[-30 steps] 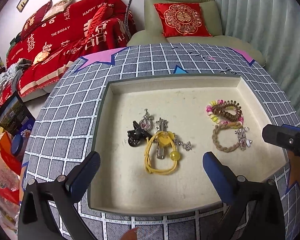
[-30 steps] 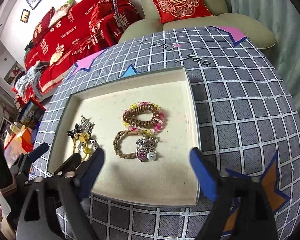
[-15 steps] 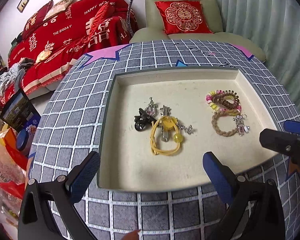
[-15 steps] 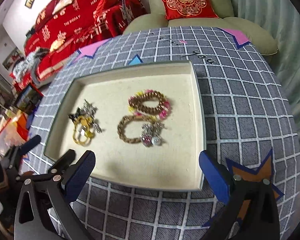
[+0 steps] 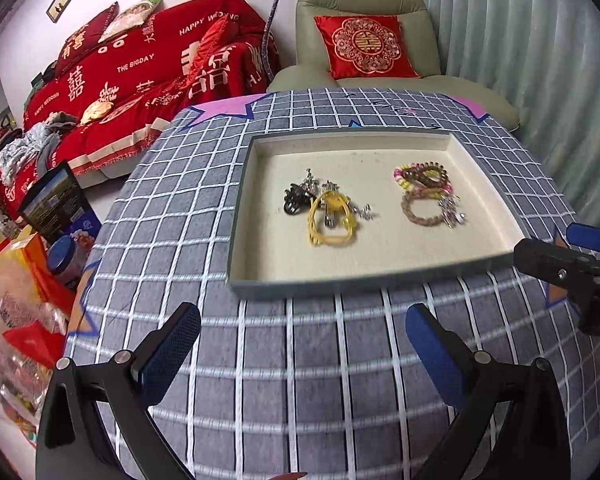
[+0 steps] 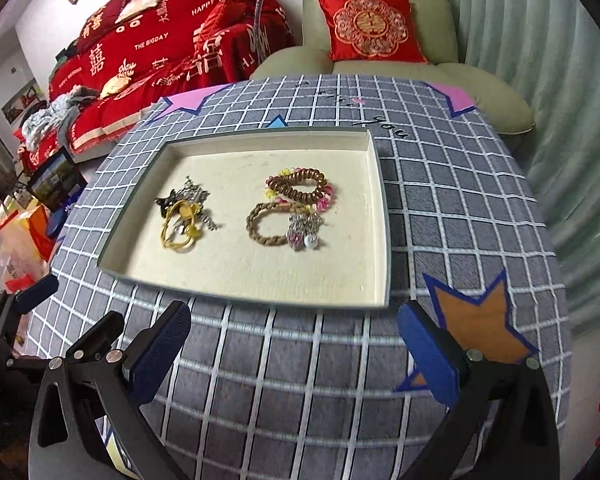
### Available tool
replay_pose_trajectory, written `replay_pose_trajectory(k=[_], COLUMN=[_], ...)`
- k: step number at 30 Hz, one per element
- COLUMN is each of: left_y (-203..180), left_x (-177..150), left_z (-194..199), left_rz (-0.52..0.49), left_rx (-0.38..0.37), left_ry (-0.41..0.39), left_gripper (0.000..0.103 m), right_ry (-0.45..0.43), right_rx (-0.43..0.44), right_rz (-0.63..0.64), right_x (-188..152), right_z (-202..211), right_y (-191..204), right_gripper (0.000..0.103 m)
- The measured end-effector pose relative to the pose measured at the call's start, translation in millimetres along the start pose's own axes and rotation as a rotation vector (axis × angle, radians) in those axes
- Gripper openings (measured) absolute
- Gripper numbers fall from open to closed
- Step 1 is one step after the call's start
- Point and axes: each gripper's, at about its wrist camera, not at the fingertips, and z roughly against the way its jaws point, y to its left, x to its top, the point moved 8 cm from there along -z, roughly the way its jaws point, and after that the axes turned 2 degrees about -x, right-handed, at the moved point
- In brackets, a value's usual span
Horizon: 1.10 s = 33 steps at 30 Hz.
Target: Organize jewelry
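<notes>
Holding both tools over the near part of the bench (image 5: 172, 208), you have nothing gripped in either one. Your left tool (image 5: 304, 344) hangs with its blue-padded fingers (image 5: 168, 350) spread wide apart, short of the tray (image 5: 260, 280). Your right tool (image 6: 296, 346) is just as wide open, also on your side of the tray's near rim, with an orange star on the checked cloth (image 6: 476, 320) just beside its right finger. In the left wrist view the right tool's fingertips show at the right edge, beside the tray's near right corner.

The jewelry sits in two clusters on the tray's cream lining, well apart from each other. On the left lies a yellow cord bracelet (image 5: 332, 220) with yellow beads, overlapping a black clip (image 5: 294, 200) and some silver pieces (image 6: 198, 200) tangled together; which piece lies on top I cannot tell. On the right, a brown coil band (image 6: 300, 186) rests over a pink and yellow beaded bracelet (image 5: 402, 176), touching a braided tan bracelet (image 6: 260, 224) whose silver charms (image 6: 304, 232) bunch at its right side.

Beyond the bench stand a green armchair (image 5: 364, 4) with a red cushion (image 5: 364, 48) and a sofa under a red cover (image 5: 140, 80).
</notes>
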Motion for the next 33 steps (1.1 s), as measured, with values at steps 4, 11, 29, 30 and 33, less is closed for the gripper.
replay_pose_trajectory(k=[4,11,29,30,33], left_y=[1.3,7.4,15.8,15.4,15.2], left_x=[-15.6,-38.9,-67.8,-68.3,-69.3], left_z=[22.2,57.8,131.1,133.2,139.3], left_rz=[0.020,0.056,0.066,0.067,0.072], left_rx=[-0.010,-0.003,0.029,0.027,0.021], left_ry=[-0.016,-0.056,-0.179,-0.182,-0.193], left_gripper=[0.103,0.103,0.103,0.103,0.103], right_ry=[-0.036,-0.108,-0.256,-0.260,-0.274], right_rx=[-0.025,-0.063,-0.145,-0.148,-0.158], right_rz=[0.010,0.004,-0.040,-0.045,-0.054], right_x=[-17.4,-39.6,-84.5,-86.1,-89.8], right_z=[21.6,59.9,138.7,141.5,148.5], right_y=[4.8,9.5,8.5,7.5,5.3], right_gripper=[0.103,0.103,0.103,0.103,0.103])
